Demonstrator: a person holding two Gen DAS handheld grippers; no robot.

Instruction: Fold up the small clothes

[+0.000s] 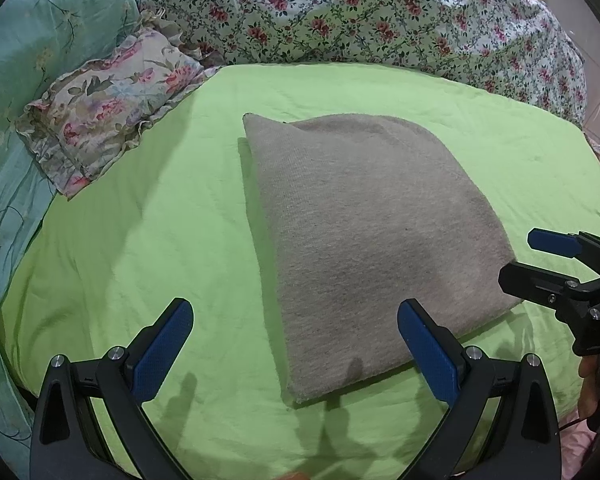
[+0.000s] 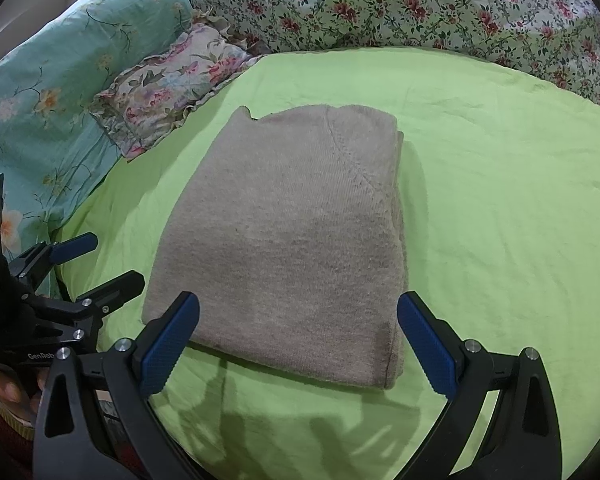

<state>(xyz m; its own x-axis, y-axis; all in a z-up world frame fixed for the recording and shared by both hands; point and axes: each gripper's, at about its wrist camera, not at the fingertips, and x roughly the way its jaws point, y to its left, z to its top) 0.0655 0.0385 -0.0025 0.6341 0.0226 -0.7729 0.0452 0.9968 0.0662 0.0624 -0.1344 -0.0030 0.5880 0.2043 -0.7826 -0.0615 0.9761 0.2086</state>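
A grey knitted garment (image 1: 364, 240) (image 2: 292, 240) lies folded into a compact rectangle on a lime-green sheet (image 1: 140, 220) (image 2: 500, 200). My left gripper (image 1: 296, 328) hovers open above the garment's near left corner, holding nothing. My right gripper (image 2: 298, 320) hangs open over the near edge of the garment, also with nothing in it. The right gripper (image 1: 540, 256) shows at the right edge of the left wrist view, by the garment's right corner. The left gripper (image 2: 100, 260) appears at the left of the right wrist view, beside the garment's left edge.
A ruffled floral pillow (image 1: 108, 108) (image 2: 168, 88) lies at the back left of the sheet. A teal floral quilt (image 1: 28, 60) (image 2: 52, 80) runs along the left. A white quilt with red flowers (image 1: 360, 12) (image 2: 420, 4) is bunched along the back. A hand (image 1: 596, 376) holds the right gripper.
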